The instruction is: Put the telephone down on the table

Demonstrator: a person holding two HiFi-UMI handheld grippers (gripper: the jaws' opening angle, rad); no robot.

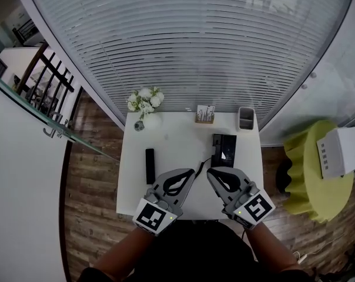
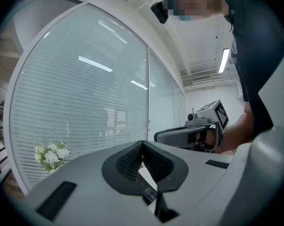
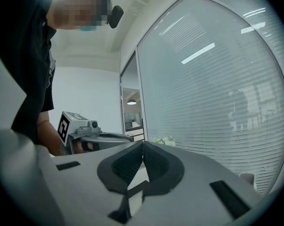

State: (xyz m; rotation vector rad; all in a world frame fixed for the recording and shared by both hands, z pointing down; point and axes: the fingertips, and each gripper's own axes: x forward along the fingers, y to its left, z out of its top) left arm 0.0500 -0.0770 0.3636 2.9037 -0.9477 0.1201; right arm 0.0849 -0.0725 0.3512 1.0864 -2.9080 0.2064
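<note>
The black telephone handset [image 1: 149, 165] lies flat on the left part of the white table [image 1: 177, 140]. Its black base [image 1: 223, 150] sits to the right, and a thin cord [image 1: 204, 161] runs off it toward me. My left gripper [image 1: 193, 171] hovers over the table's near edge, shut with nothing in it, its tip to the right of the handset. My right gripper [image 1: 210, 171] is beside it, also shut and holding nothing, just short of the base. The left gripper view shows its jaws [image 2: 142, 143] meeting. The right gripper view shows the same [image 3: 143, 143].
White flowers in a vase [image 1: 145, 107], a card holder [image 1: 205, 114] and a grey cup [image 1: 245, 118] line the table's far edge by the blinds-covered glass wall. A green round stool [image 1: 310, 175] with a white box [image 1: 341, 151] stands at the right. A railing [image 1: 45, 81] is at the left.
</note>
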